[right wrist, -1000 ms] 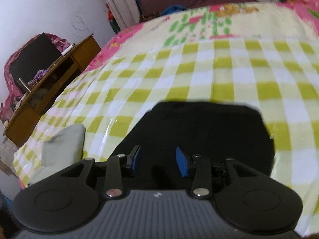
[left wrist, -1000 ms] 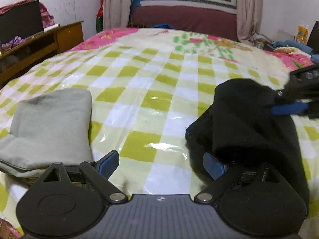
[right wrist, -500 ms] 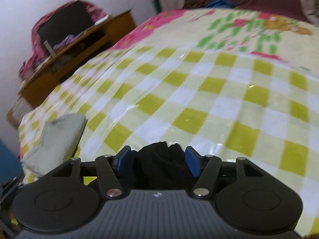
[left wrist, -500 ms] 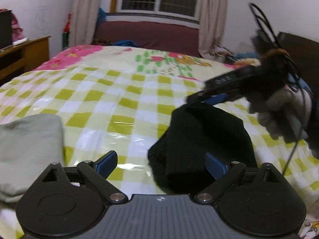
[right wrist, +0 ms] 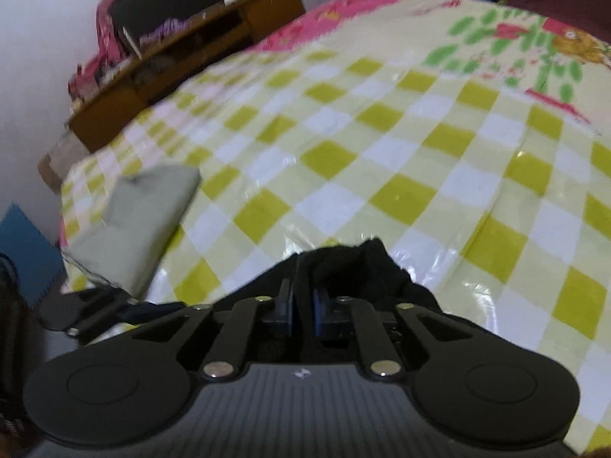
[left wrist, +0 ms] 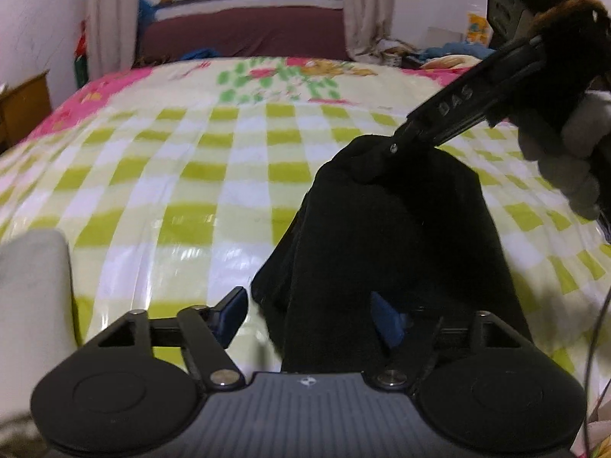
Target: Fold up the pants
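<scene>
The black pants (left wrist: 393, 229) lie folded on the checked bedspread and are lifted at their far end. My right gripper (right wrist: 303, 313) is shut on the black pants (right wrist: 351, 263), pinching a bunch of cloth; in the left wrist view it (left wrist: 376, 160) holds the cloth's top edge up. My left gripper (left wrist: 309, 315) is open around the near edge of the black pants, with one blue pad on each side of the cloth.
A folded grey-green garment (right wrist: 133, 221) lies at the bed's left edge, also in the left wrist view (left wrist: 34, 286). A wooden cabinet (right wrist: 183, 57) stands left of the bed. The green-checked bedspread (left wrist: 191, 171) stretches ahead toward a maroon headboard (left wrist: 244, 34).
My right gripper has shut on the black pants and raised their far end. My left gripper has moved right, so the pants' near edge now lies between its open fingers.
</scene>
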